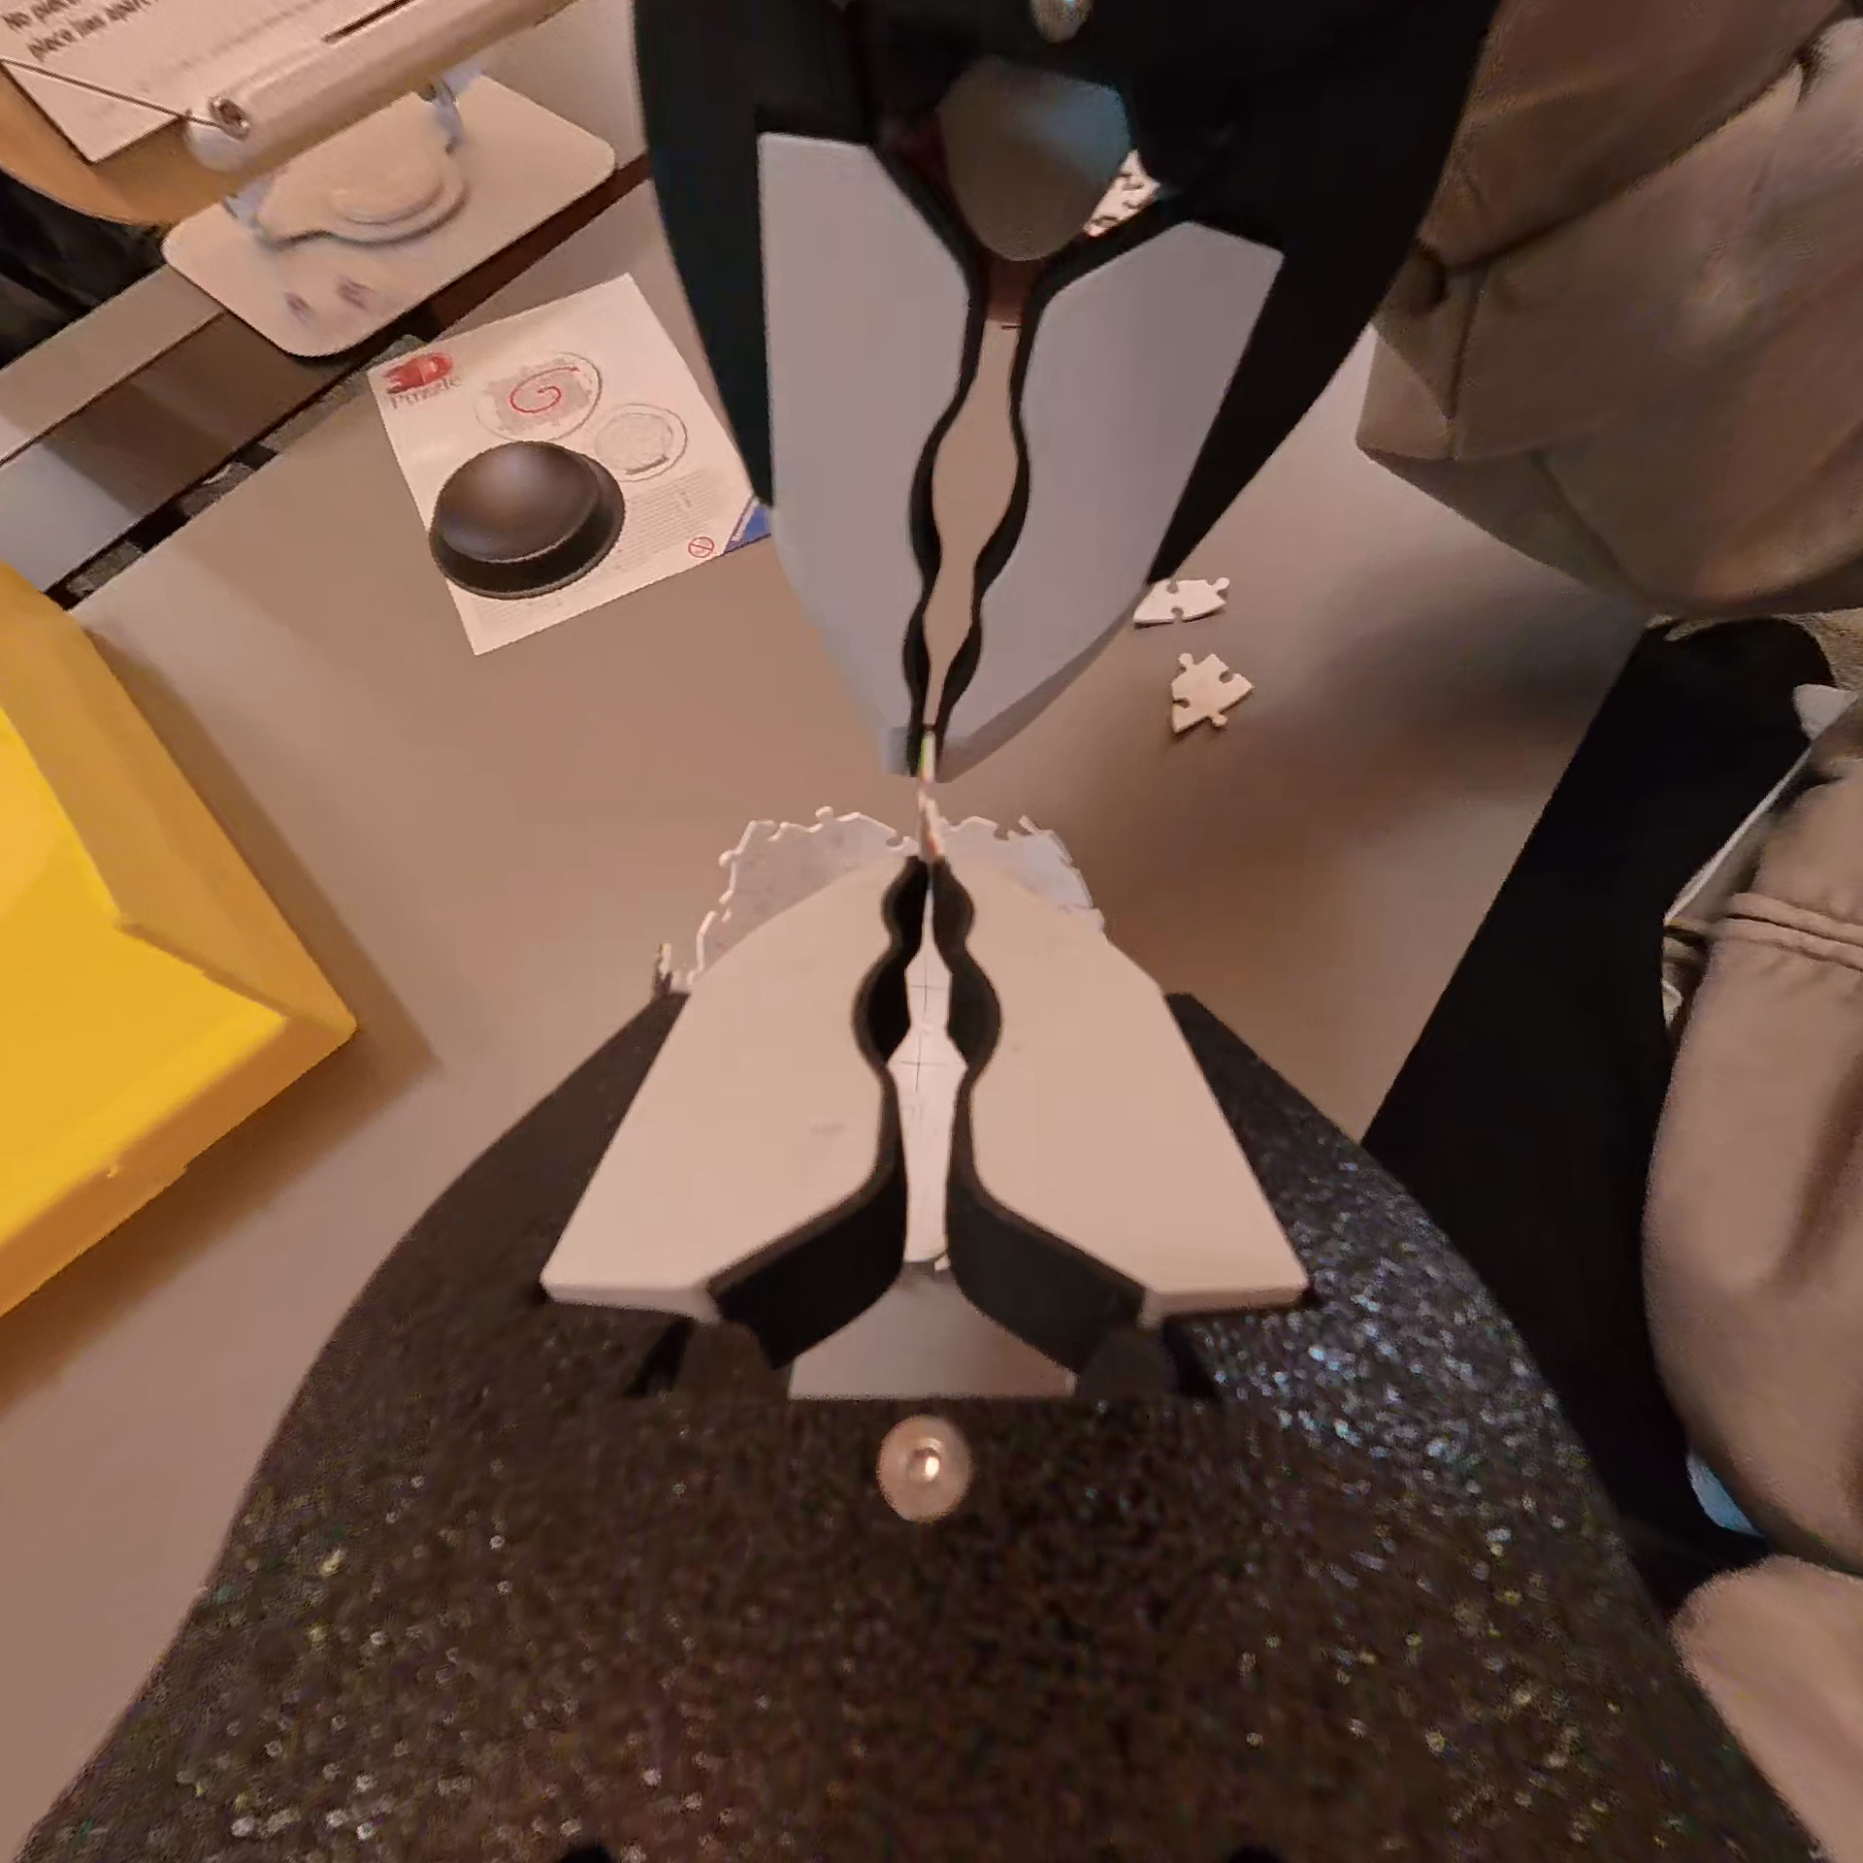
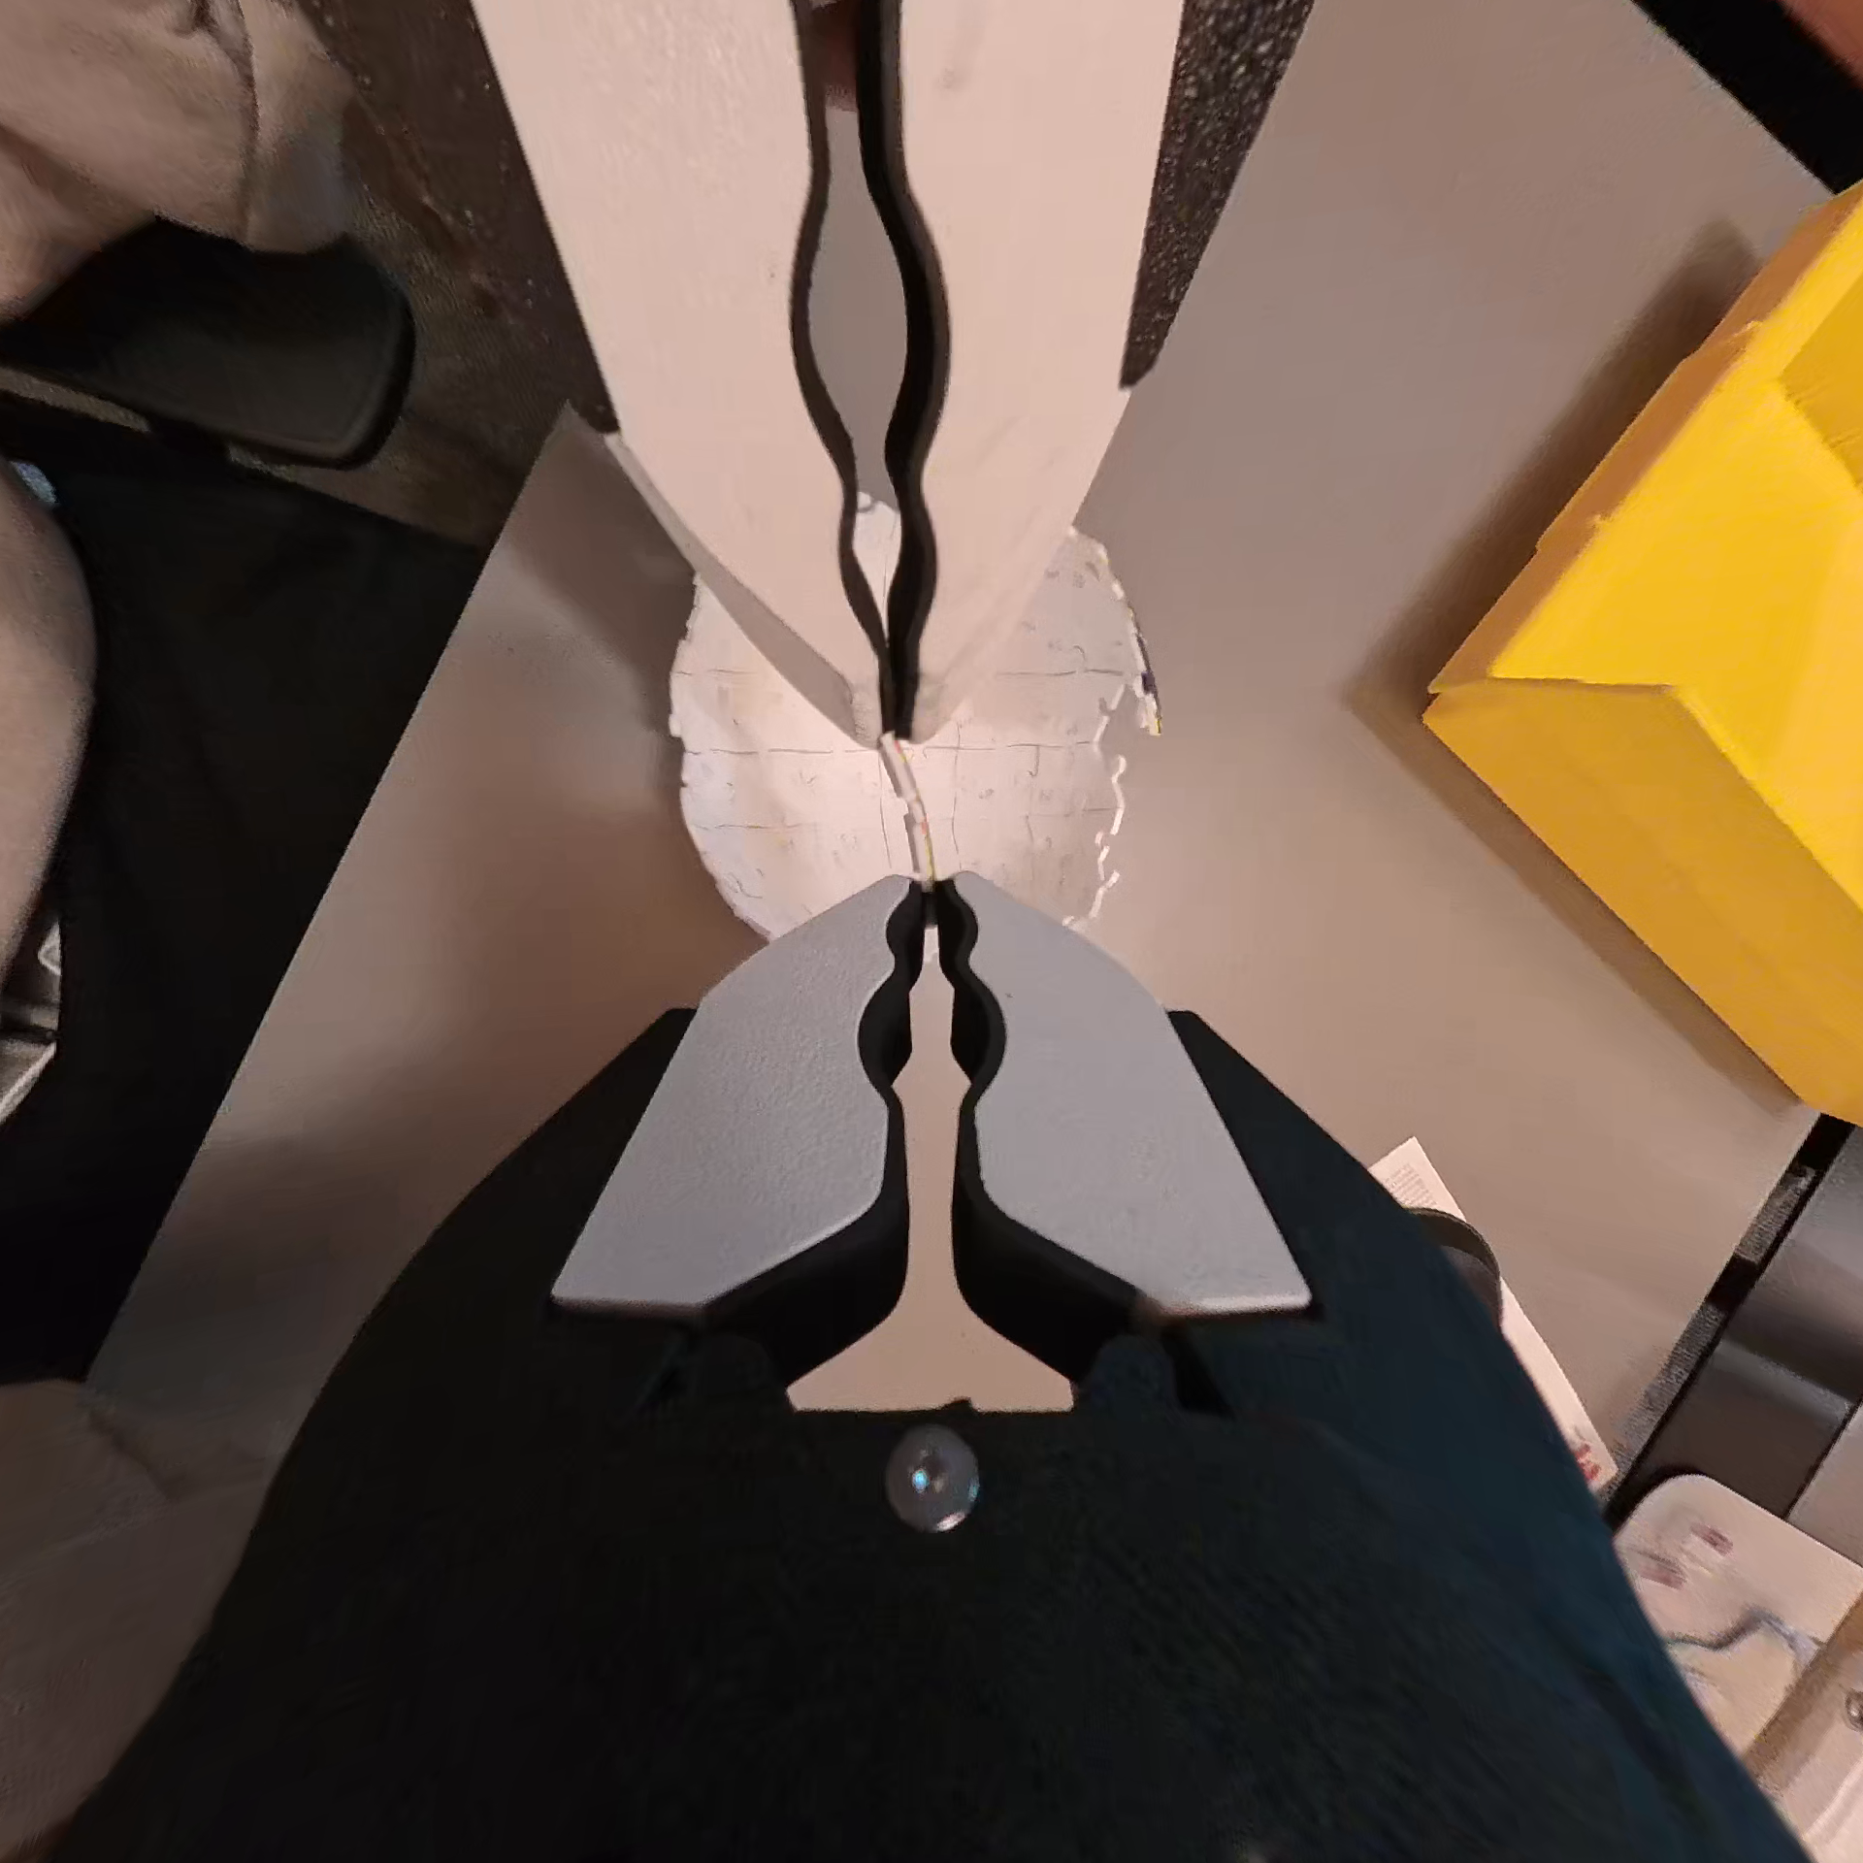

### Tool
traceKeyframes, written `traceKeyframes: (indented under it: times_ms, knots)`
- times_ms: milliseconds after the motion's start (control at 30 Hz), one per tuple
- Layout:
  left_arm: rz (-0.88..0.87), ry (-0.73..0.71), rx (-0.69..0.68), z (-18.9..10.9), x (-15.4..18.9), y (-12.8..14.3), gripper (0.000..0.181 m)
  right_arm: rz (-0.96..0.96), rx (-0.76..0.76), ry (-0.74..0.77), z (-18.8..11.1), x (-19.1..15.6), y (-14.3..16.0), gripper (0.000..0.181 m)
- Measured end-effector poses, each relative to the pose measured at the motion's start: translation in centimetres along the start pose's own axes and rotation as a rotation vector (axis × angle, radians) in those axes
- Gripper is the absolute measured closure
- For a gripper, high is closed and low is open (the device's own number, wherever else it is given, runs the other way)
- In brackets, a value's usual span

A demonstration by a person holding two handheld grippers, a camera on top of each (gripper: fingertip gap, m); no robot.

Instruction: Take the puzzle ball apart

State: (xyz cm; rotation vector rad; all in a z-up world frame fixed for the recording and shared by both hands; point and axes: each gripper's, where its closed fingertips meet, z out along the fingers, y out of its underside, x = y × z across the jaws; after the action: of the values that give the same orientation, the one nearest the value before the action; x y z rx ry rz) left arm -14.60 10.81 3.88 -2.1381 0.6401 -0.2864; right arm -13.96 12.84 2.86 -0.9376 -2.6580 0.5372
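Observation:
The puzzle ball is a partial white shell [image 2: 806,817] lying hollow side up on the grey table [image 2: 1260,806]; it also shows in the left wrist view [image 1: 776,857] behind my left fingertips. A thin bit of puzzle [image 2: 912,806], seen edge-on, spans the gap between both grippers above the shell. My left gripper [image 1: 922,869] is shut on its near end. My right gripper [image 2: 927,887] is shut on the other end and faces the left gripper tip to tip. The right gripper [image 1: 922,761] comes from the top in the left wrist view. The left gripper [image 2: 900,728] comes from the top in the right wrist view.
A yellow box [image 1: 131,907] stands left of the shell and shows in the right wrist view [image 2: 1663,706]. A black round stand [image 1: 524,524] sits on a leaflet [image 1: 665,343]. Two loose white pieces [image 1: 1180,602] [image 1: 1210,691] lie on the table. A person's beige clothing [image 1: 1613,302] is at the right. Both grippers' tips are close together, under 4 cm apart.

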Motion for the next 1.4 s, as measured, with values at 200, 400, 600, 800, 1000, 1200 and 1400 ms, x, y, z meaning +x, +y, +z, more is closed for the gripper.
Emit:
traceKeyframes:
  times_ms: [200, 400, 600, 800, 1000, 1200, 1400]
  knots:
    - [-0.074, -0.049, -0.015, 0.0, -1.5, 0.6, 0.165, 0.018, -0.054, 0.004, 0.1, 1.4, -0.3, 0.179]
    - [-0.080, -0.119, -0.004, -0.9, -2.3, 0.5, 0.163, -0.020, -0.139, 0.022, 0.5, 2.0, -0.6, 0.179]
    - [-0.061, -0.143, -0.064, -0.2, -2.6, 1.3, 0.165, -0.029, -0.121, -0.013, 0.7, 1.8, -1.4, 0.179]
    - [-0.067, -0.111, -0.033, 0.2, -2.8, 1.3, 0.180, 0.011, -0.034, -0.007, 0.8, 2.3, -1.3, 0.179]
    - [-0.193, -0.057, 0.091, 0.0, -3.7, 0.4, 0.180, 0.039, 0.145, 0.019, -0.1, 3.3, -1.8, 0.178]
    - [-0.260, -0.005, 0.196, 0.0, -4.4, -0.3, 0.180, 0.075, 0.307, 0.037, -0.7, 4.0, -2.0, 0.178]
    - [-0.262, 0.003, 0.219, 0.2, -4.6, -0.4, 0.180, 0.078, 0.375, 0.062, -0.7, 4.3, -1.9, 0.178]
